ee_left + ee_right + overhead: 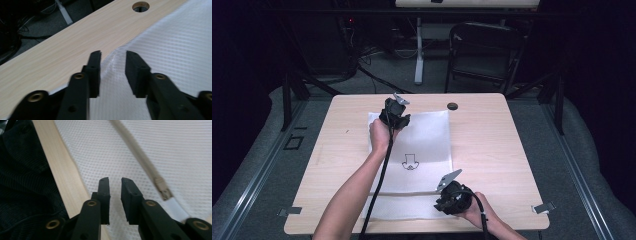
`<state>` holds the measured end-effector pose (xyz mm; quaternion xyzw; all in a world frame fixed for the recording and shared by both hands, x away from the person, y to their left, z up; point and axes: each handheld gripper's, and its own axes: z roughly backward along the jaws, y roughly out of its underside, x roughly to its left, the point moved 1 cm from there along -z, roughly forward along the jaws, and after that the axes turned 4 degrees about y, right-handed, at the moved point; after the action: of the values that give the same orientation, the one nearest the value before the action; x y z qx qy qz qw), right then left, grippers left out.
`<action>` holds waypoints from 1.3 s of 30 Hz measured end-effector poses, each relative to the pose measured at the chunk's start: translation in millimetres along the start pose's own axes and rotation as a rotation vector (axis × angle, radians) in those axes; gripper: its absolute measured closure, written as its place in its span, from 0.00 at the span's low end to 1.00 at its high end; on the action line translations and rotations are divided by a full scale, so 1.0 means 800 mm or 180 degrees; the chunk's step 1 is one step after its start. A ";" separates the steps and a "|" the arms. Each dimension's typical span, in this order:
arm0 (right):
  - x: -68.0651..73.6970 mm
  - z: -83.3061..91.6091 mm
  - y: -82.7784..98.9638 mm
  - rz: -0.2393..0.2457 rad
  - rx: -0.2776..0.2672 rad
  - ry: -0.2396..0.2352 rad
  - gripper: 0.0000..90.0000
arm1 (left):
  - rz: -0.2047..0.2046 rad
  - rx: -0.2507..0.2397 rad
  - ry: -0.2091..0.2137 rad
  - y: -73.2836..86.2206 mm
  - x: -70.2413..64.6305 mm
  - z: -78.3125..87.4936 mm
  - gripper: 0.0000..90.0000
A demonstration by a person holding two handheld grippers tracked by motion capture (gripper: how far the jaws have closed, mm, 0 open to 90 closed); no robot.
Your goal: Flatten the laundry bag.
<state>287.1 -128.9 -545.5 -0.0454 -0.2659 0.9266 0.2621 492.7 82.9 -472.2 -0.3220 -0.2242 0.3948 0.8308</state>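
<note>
A white mesh bag (pixel 424 132) lies flat on the wooden table (pixel 492 145), with a small black outline print (pixel 410 161) near its middle. My left gripper (pixel 394 118) is at the bag's far left corner. In the left gripper view its jaws (pixel 113 53) stand apart around a raised fold of the mesh (pixel 112 67), and the pads do not press on it. My right gripper (pixel 447 200) is over the bag's near right part. Its jaws (pixel 115 180) are a narrow gap apart above the mesh (pixel 105 152), beside the beige zipper (pixel 140 157) and its pull (pixel 163 191).
A round cable hole (pixel 452 106) sits in the table beyond the bag, also seen as the hole (pixel 140 6). Metal clips (pixel 543 207) mark the near corners. A dark chair (pixel 482 50) and a desk leg stand behind the table. Dark clothing (pixel 22 170) lies past the near edge.
</note>
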 end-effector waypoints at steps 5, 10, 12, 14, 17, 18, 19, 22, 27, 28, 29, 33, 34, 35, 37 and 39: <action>-0.022 0.018 0.005 -0.0149 -0.0093 0.0157 0.61 | 0.0079 0.0052 0.0139 0.005 0.001 0.002 0.45; -0.042 0.035 0.010 -0.0311 -0.0134 0.0290 0.35 | 0.0021 0.0126 0.0260 0.018 -0.006 0.010 0.28; -0.048 0.039 0.013 -0.0339 -0.0141 0.0311 0.25 | -0.0010 0.0145 0.0301 0.024 -0.009 0.014 0.22; -0.053 0.042 0.015 -0.0362 -0.0125 0.0324 0.18 | -0.0027 0.0152 0.0377 0.033 -0.014 0.020 0.19; -0.059 0.045 0.017 -0.0399 -0.0085 0.0322 0.15 | -0.0099 0.0196 0.0479 0.048 -0.021 0.030 0.17; -0.060 0.046 0.017 -0.0392 -0.0066 0.0334 0.14 | -0.0114 0.0203 0.0523 0.053 -0.025 0.033 0.16; -0.062 0.047 0.016 -0.0406 -0.0051 0.0340 0.13 | -0.0154 0.0235 0.0546 0.059 -0.028 0.036 0.15; -0.066 0.046 0.016 -0.0412 -0.0007 0.0335 0.09 | -0.0175 0.0242 0.0648 0.076 -0.039 0.045 0.13; -0.069 0.045 0.016 -0.0409 -0.0005 0.0335 0.06 | -0.0192 0.0246 0.0856 0.096 -0.057 0.061 0.11; -0.069 0.045 0.017 -0.0422 -0.0002 0.0339 0.05 | -0.0214 0.0268 0.0879 0.098 -0.061 0.064 0.10; -0.069 0.045 0.017 -0.0424 -0.0011 0.0329 0.04 | -0.0226 0.0273 0.0901 0.099 -0.064 0.067 0.10; -0.070 0.045 0.018 -0.0464 -0.0088 0.0346 0.01 | -0.0243 0.0255 0.1016 0.103 -0.073 0.076 0.09; -0.072 0.047 0.019 -0.0400 -0.0014 0.0347 0.01 | -0.0261 0.0265 0.1034 0.104 -0.075 0.077 0.08; -0.073 0.047 0.019 -0.0413 -0.0013 0.0348 0.01 | -0.0269 0.0258 0.1059 0.105 -0.076 0.078 0.08; -0.074 0.048 0.021 -0.0420 0.0012 0.0372 0.00 | -0.0293 0.0266 0.1084 0.105 -0.079 0.079 0.08; -0.075 0.049 0.021 -0.0429 -0.0003 0.0386 0.00 | -0.0300 0.0261 0.1101 0.106 -0.082 0.078 0.08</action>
<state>322.3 -189.9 -524.0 -0.0835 -0.2524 0.9023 0.3395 371.4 93.5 -496.9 -0.3401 -0.0765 0.3030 0.8869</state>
